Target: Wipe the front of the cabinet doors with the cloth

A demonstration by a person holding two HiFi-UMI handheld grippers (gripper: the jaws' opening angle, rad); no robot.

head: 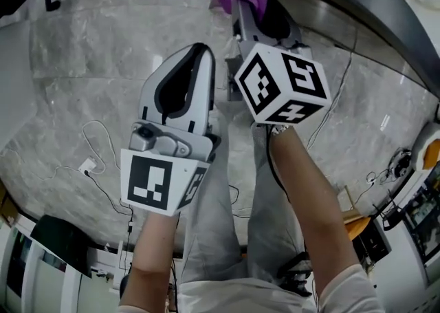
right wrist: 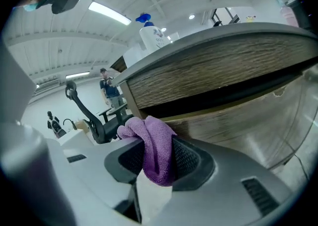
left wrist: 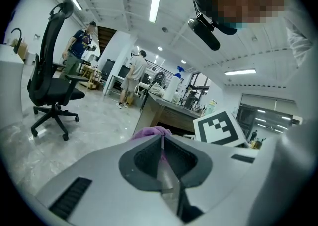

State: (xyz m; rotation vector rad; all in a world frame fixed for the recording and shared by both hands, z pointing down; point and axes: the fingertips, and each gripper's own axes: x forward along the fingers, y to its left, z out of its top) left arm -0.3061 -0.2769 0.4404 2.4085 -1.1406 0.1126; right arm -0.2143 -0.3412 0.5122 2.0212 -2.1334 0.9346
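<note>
Two handheld grippers are seen over a grey marble floor (head: 82,64). The right gripper (right wrist: 158,143) is clamped on a bunched purple cloth (right wrist: 155,158), held just beside the wood-grain cabinet door (right wrist: 238,123) under the countertop (right wrist: 223,36), though contact cannot be confirmed, while the left gripper (left wrist: 162,139) has its jaws pressed together with nothing between them. To wipe well, the cloth's soft fold should probably meet the door ahead of the hard jaw tips and travel in even, overlapping passes along the grain, with the idle left gripper kept clear of the panel.
</note>
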